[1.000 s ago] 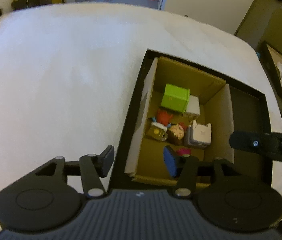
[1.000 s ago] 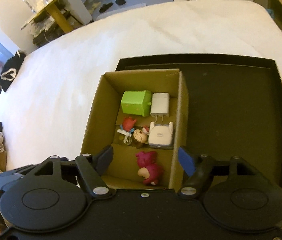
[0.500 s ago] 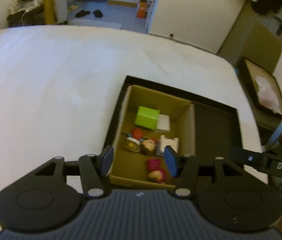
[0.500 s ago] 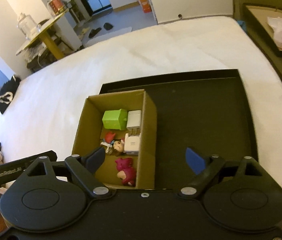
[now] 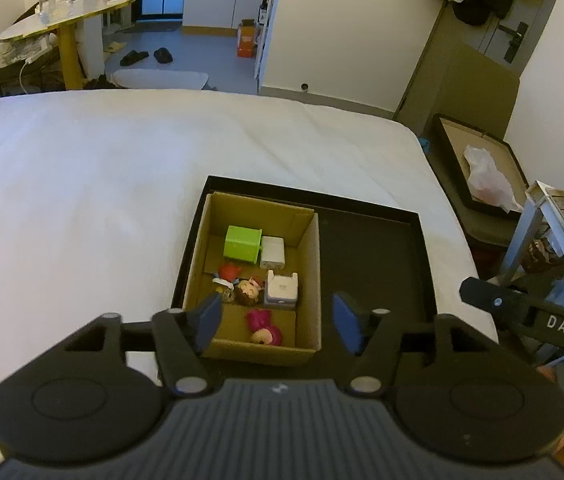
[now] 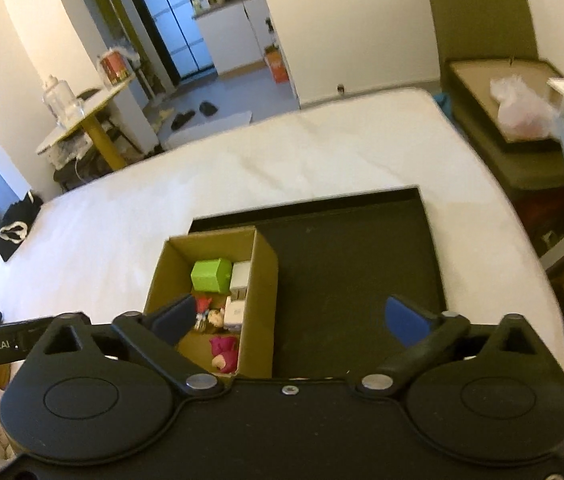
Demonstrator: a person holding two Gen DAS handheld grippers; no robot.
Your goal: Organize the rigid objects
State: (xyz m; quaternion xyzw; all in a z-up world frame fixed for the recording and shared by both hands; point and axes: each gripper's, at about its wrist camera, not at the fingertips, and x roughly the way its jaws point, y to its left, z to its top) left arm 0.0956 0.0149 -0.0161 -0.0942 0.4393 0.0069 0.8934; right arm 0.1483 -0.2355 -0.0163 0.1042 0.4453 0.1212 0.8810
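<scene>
Compared with the view a second earlier, both cameras now stand higher and further back: the cardboard box (image 5: 258, 280) looks smaller, and far more of the white bed (image 5: 82, 184), the floor and the side table (image 5: 62, 20) beyond shows. Left gripper (image 5: 278, 322): jaws opening, wider apart than before, nothing between the blue pads. Right gripper (image 6: 302, 318): jaws opening to their widest, clearly more spread than earlier, nothing between them, its fingertip (image 5: 478, 294) visible at the right edge of the left view. Contents of the box lie as they did.

Black tray (image 5: 370, 256) on the bed: holds the open cardboard box in its left part, its right part showing bare dark floor. Inside the box, far row: green block (image 5: 242, 244) with a white charger (image 5: 272, 252) touching its right side. Middle row, left to right: small red figure (image 5: 229, 271), brown-haired doll head (image 5: 248, 290), white boxy device with two prongs (image 5: 281, 289), all close together. Near part: pink figure (image 5: 264, 326), lying on its side, apart from the walls. From the right wrist the same things show: box (image 6: 210, 300), green block (image 6: 211, 274), pink figure (image 6: 224, 352), tray (image 6: 358, 264)

A second open box with a crumpled plastic bag (image 5: 486, 176) inside stands on the floor beyond the bed's right edge
</scene>
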